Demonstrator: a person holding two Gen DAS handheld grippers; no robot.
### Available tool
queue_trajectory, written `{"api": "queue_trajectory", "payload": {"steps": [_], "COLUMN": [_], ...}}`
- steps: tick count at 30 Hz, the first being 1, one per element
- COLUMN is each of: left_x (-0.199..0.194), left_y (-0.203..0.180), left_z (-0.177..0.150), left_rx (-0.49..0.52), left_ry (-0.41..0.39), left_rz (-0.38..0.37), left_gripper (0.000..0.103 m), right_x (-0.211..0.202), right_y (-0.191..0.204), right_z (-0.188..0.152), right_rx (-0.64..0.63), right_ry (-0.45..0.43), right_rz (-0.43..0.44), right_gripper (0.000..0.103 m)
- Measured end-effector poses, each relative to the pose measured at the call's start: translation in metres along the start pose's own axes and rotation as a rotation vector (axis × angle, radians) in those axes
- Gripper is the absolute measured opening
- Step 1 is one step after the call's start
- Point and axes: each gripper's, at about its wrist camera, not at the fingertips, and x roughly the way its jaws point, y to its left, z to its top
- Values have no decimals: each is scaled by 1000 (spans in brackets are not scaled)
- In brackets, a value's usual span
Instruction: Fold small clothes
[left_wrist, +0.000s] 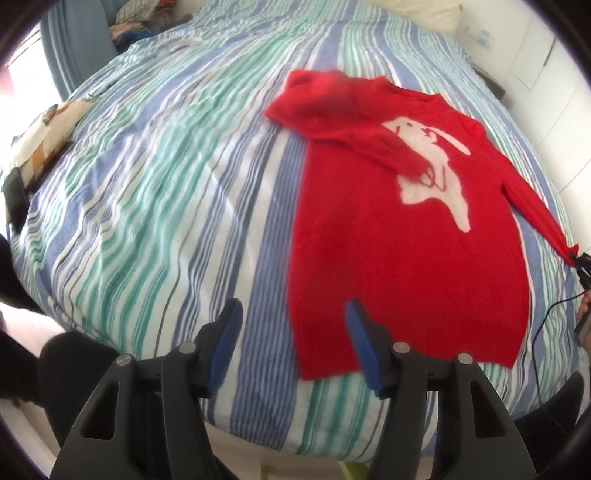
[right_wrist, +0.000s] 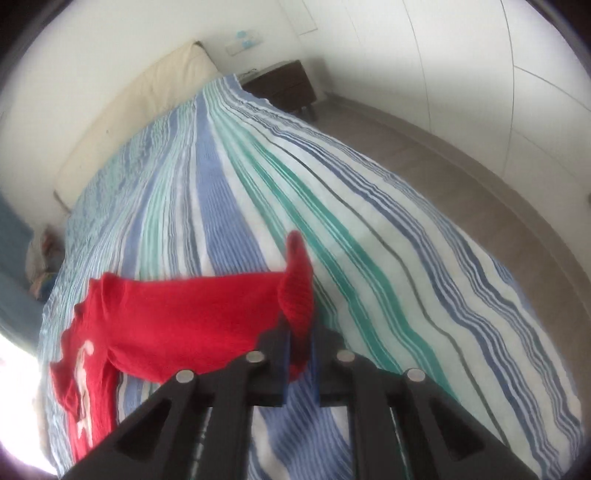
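Sweater (left_wrist: 402, 236) lies flat on the bed (left_wrist: 166, 177), one sleeve folded across its chest. Right gripper (right_wrist: 298, 354) pinches the other sleeve's cuff (right_wrist: 297, 295); left gripper (left_wrist: 291, 343) hovers open near the hem.

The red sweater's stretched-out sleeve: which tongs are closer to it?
Right. The right tongs are shut on the end of that sleeve, lifting it off the striped bed. The left tongs are open near the red sweater's bottom hem, holding nothing.

The left hand-held gripper (left_wrist: 293, 332) hovers with jaws spread wide (nothing between them); the right hand-held gripper (right_wrist: 299, 350) is clamped.
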Motion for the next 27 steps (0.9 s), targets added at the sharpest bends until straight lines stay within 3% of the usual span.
{"api": "queue_trajectory", "payload": {"steps": [4,7,8,10,11,12,13,16,18,19,20,21,23,27], "left_x": [-11,-11,-10,-8,-7,-7,-7,-10,-18,-22,-26,-27,-14,51], "left_y": [-7,-3,-2,1,2,3,3,2,-3,-8,-16,-26,-57,-126], "left_z": [1,-2,-3,-5,-7,-8,-8,1,18,29,41,52,72,85], "left_rx": [27,30,28,23,22,24,32,78,132,164,202,259,428,830], "left_ry": [-23,-19,-14,-5,-3,-5,-6,-37,-105,-155,-210,-257,-297,-239], "left_rz": [9,29,35,46,50,57,69,103,115,112,98,79,39,-18], "left_gripper": [60,60,60,60,60,60,60,61,63,66,77,91,94,90], "right_x": [7,6,6,5,6,6,6,-1,-8,-11,-20,-30,-55,-93], "right_y": [-11,-23,-24,-28,-29,-31,-34,-46,-49,-49,-49,-48,-39,-1], "right_z": [-14,-18,-19,-18,-17,-18,-18,-21,-24,-24,-26,-28,-37,-64], "right_rx": [66,148,164,184,183,180,184,174,137,121,108,94,63,-50], "right_ry": [17,4,-3,-2,6,15,21,11,5,-5,-22,-42,-99,-120], "right_rz": [46,130,145,141,117,73,34,-27,-74,-110,-150,-179,-185,-73], "right_gripper": [12,34,38,36,29,11,7,6,7,12,21,39,55,56]}}
